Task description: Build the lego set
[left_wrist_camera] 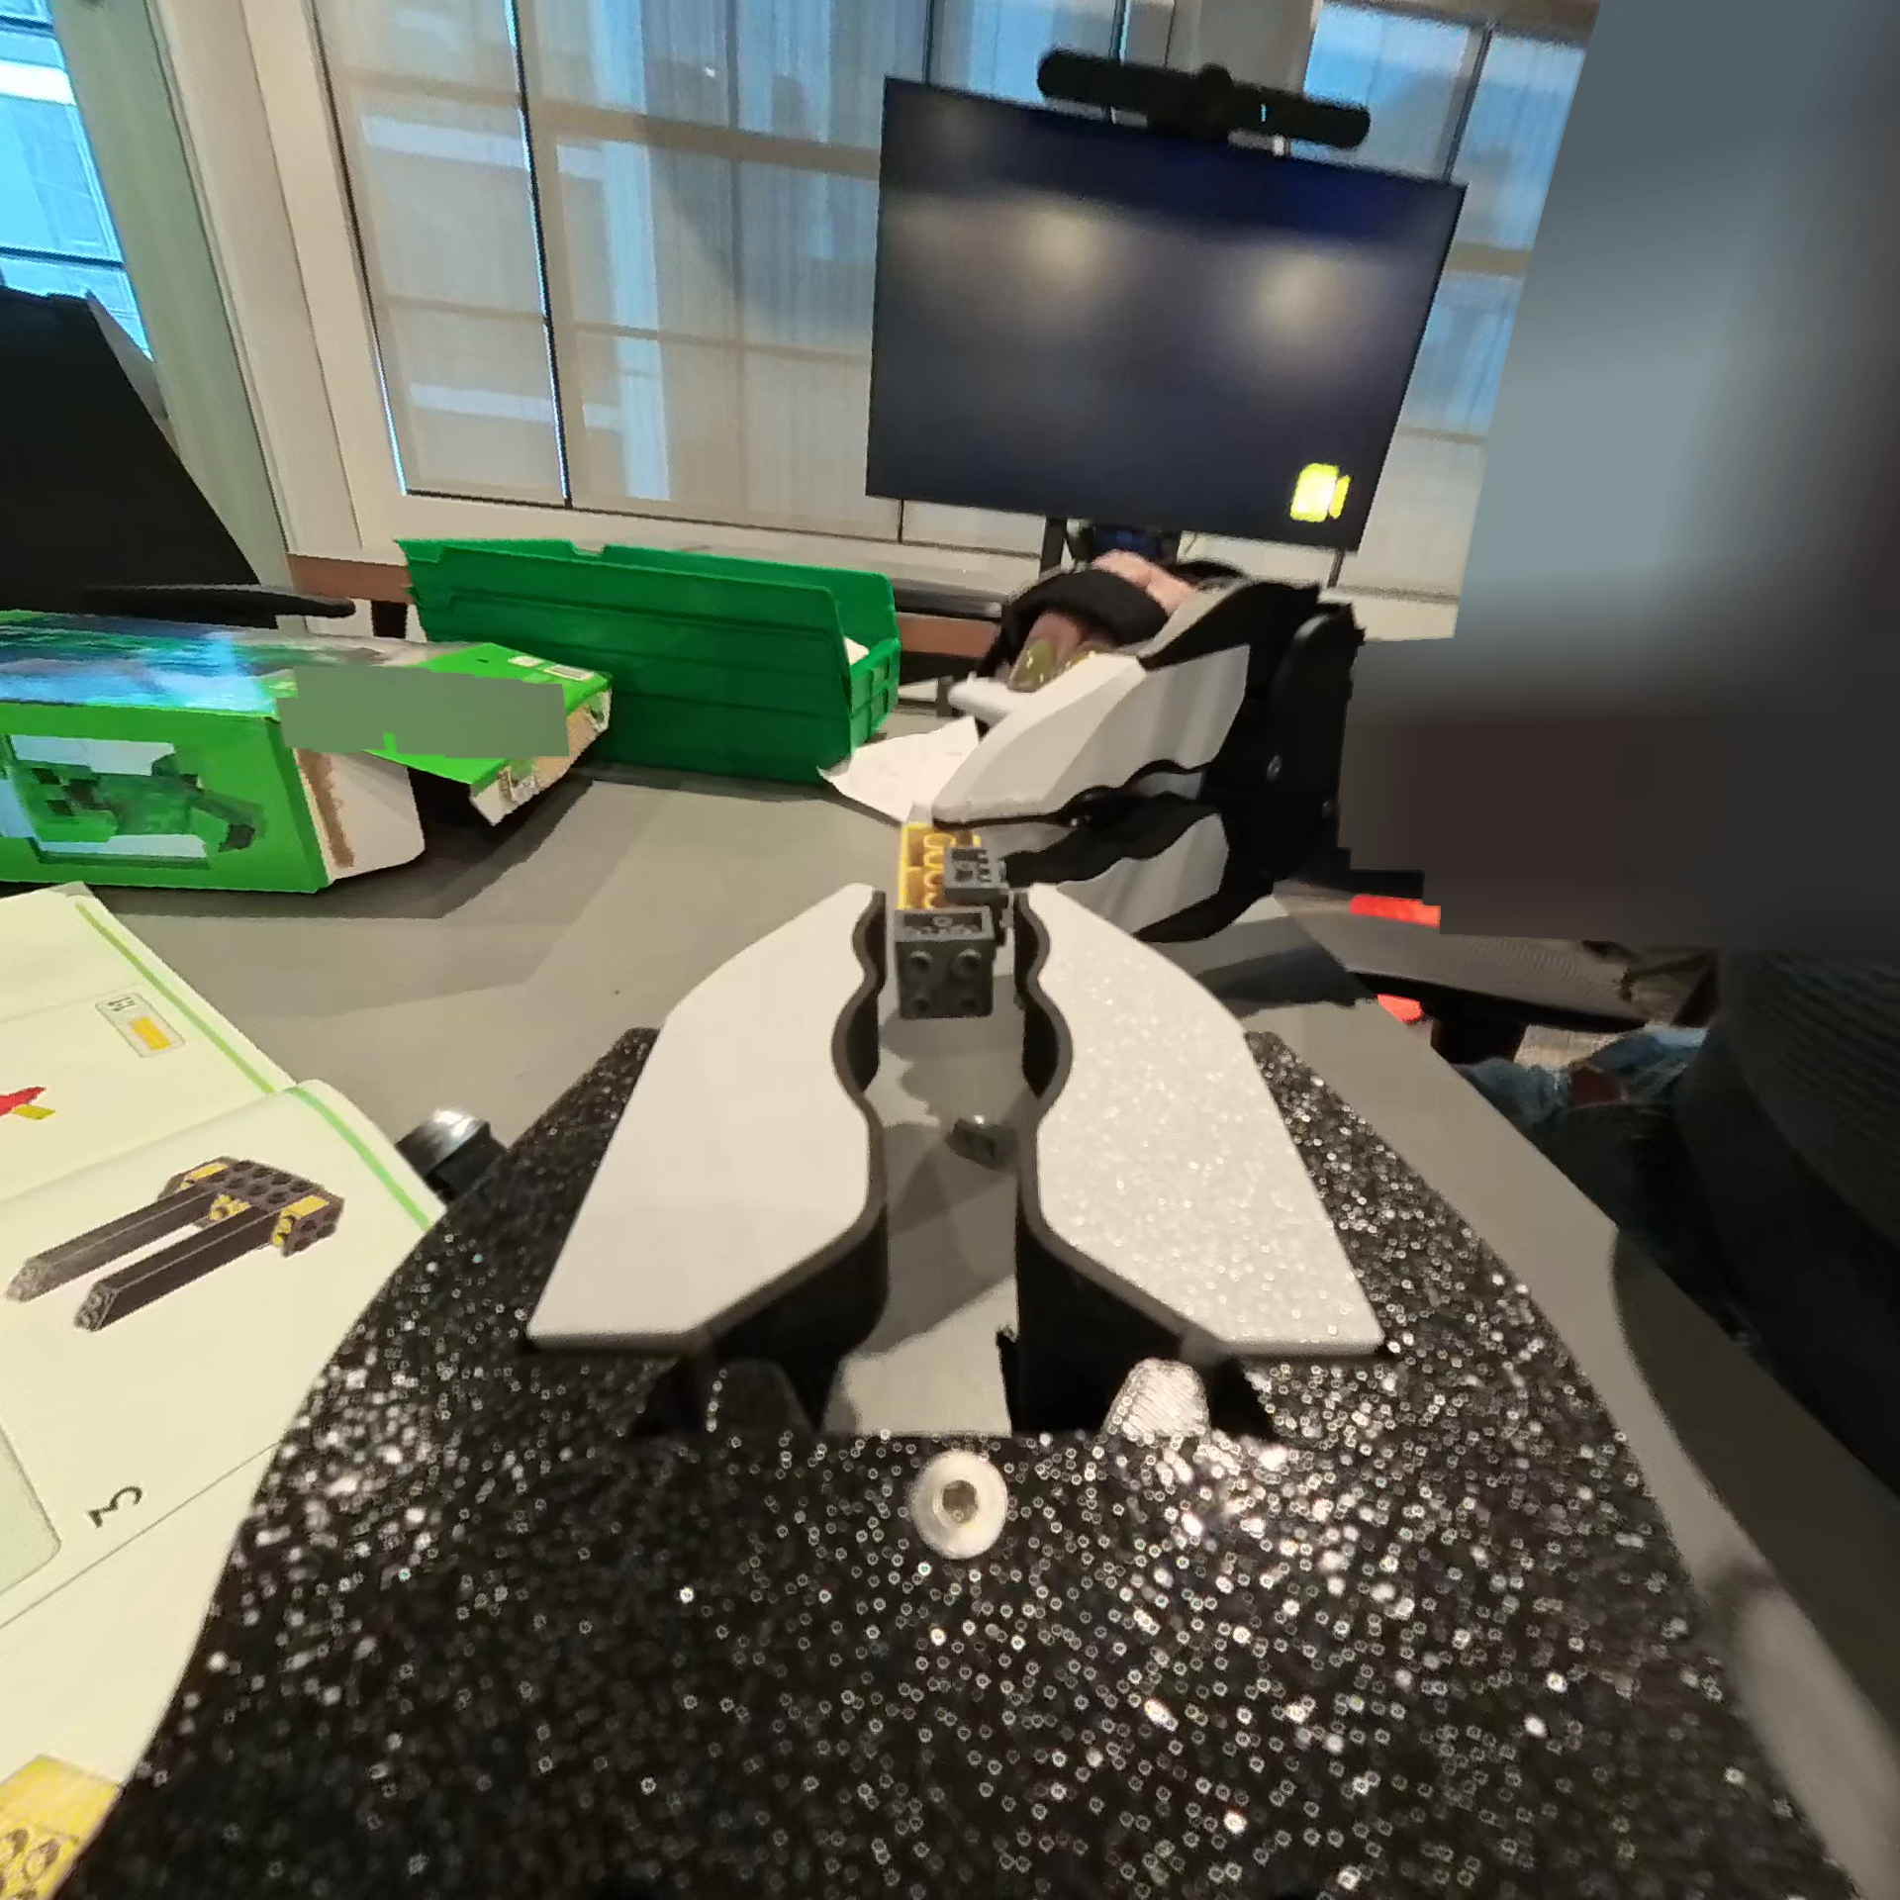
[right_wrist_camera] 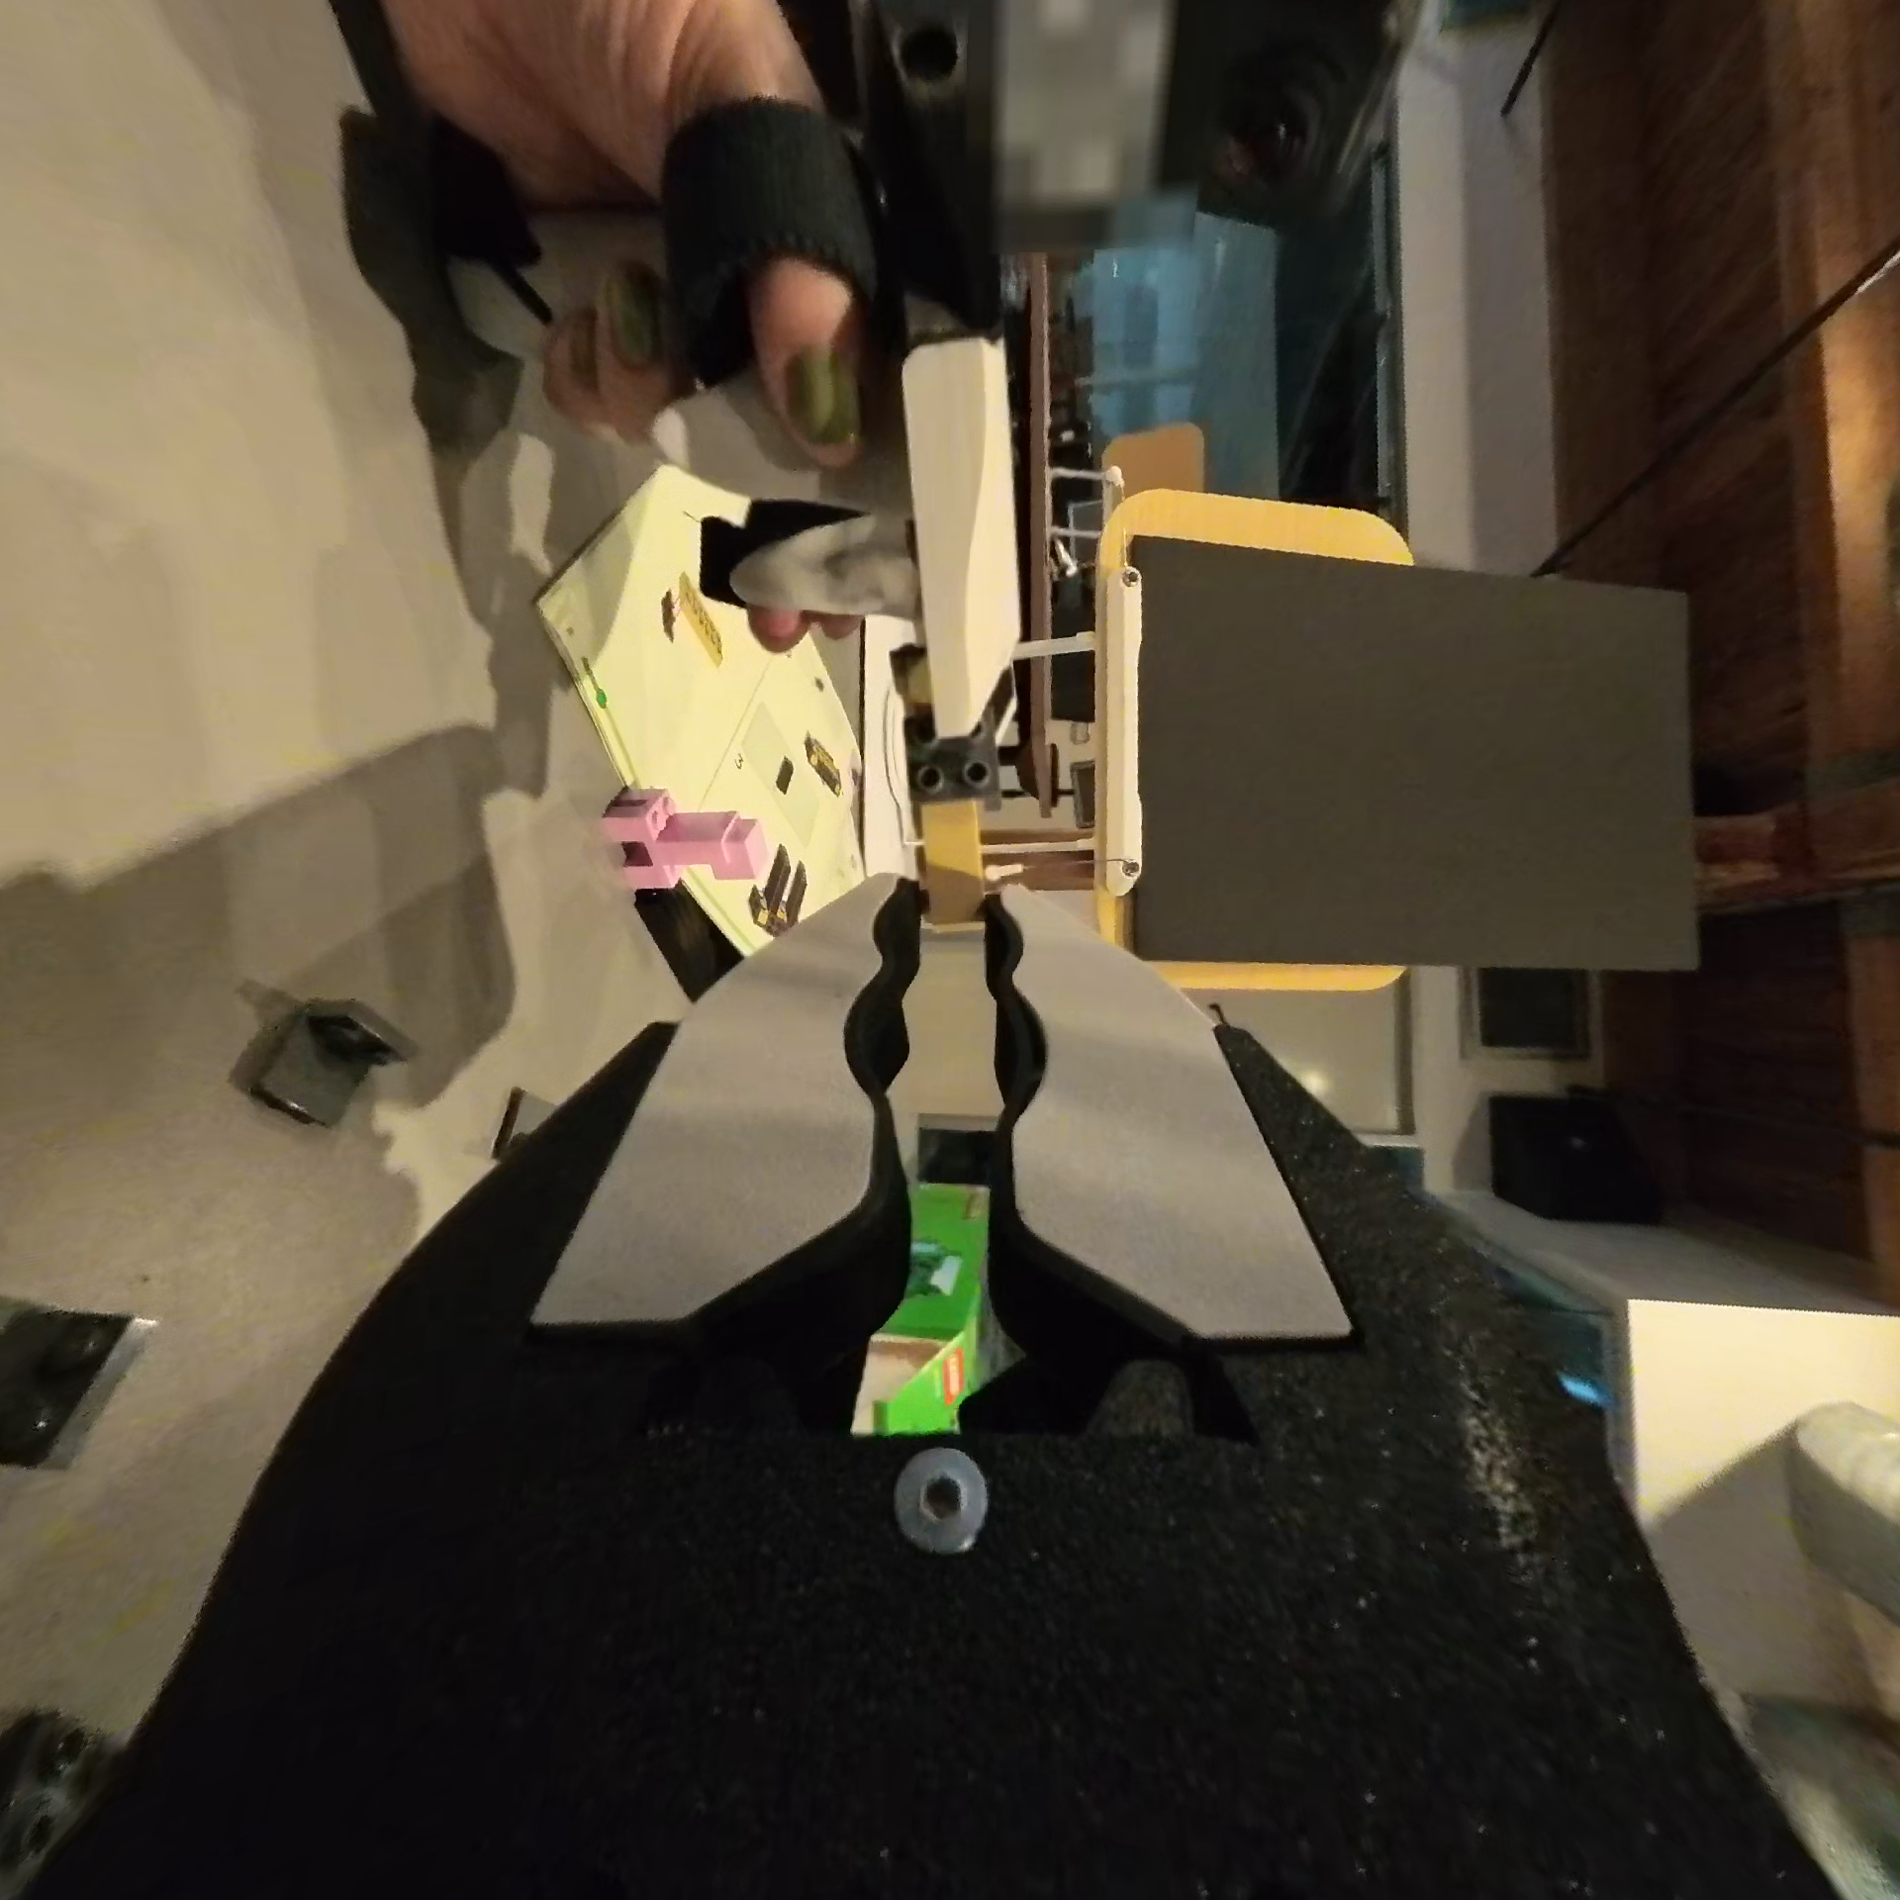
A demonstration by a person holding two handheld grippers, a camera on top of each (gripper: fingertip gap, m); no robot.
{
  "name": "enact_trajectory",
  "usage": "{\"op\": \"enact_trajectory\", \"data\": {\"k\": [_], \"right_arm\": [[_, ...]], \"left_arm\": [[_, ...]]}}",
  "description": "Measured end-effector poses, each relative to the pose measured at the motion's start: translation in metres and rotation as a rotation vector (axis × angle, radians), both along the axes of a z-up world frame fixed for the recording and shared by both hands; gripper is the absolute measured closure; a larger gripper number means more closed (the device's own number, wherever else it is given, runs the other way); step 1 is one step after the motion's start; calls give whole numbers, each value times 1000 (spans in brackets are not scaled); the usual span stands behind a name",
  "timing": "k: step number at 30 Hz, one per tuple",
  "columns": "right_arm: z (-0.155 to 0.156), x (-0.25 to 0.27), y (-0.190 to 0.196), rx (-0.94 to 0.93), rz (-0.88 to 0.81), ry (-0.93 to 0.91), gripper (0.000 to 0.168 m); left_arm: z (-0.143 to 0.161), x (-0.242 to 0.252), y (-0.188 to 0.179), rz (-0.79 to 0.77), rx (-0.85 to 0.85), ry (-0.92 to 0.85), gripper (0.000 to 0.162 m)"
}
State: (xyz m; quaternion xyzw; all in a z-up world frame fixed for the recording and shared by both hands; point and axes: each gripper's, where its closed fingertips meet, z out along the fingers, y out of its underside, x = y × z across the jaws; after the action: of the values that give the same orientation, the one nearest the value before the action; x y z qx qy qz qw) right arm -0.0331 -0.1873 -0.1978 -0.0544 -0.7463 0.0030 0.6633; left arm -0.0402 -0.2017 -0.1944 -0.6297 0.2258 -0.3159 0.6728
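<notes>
Progress: early, booklet (left_wrist_camera: 154,1182) open on bench (left_wrist_camera: 576,925) | left hand-held gripper (left_wrist_camera: 951,930) pinching dark-grey brick (left_wrist_camera: 946,961), held above the bench | right hand-held gripper (right_wrist_camera: 951,910) clamping yellow piece (right_wrist_camera: 951,859) | joined mid-air, most of set left, guessing | pink build (right_wrist_camera: 679,835) parked nearby

A tan plate (right_wrist_camera: 951,869) is being pinched at its near end by the right claw (right_wrist_camera: 951,910). Its far end, joined to a dark grey brick (right_wrist_camera: 951,769), is being gripped by the left claw (right_wrist_camera: 961,709). A pink brick figure (right_wrist_camera: 679,835) is being left beside the instruction booklet (right_wrist_camera: 709,709) on the table (right_wrist_camera: 257,617).
</notes>
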Motion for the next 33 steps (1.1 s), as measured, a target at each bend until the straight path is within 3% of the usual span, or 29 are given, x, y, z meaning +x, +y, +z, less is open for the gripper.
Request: {"op": "enact_trajectory", "data": {"k": [2,5,9,14,17,25,27,33], "right_arm": [[-1,1,1,-18,-1,-9,156],[-3,2,3,-39,-7,-15,156],[-6,4,9,-103,-11,-47,156],[-12,7,7,-265,34,-129,157],[-17,9,5,-341,60,-187,157],[-25,12,-2,-461,105,-276,157],[-27,12,-3,-472,108,-293,157],[-30,11,-4,-521,115,-320,157]], "left_arm": [[1,-2,0,-1,-3,-21,137],[3,-4,-1,1,9,-32,121],[1,-7,-2,63,65,69,107],[-20,-7,-1,204,199,489,113],[-27,-1,-1,243,262,629,116],[-27,4,-2,294,346,746,132],[-25,4,-3,298,365,755,143],[-26,4,-4,284,346,763,145]]}}
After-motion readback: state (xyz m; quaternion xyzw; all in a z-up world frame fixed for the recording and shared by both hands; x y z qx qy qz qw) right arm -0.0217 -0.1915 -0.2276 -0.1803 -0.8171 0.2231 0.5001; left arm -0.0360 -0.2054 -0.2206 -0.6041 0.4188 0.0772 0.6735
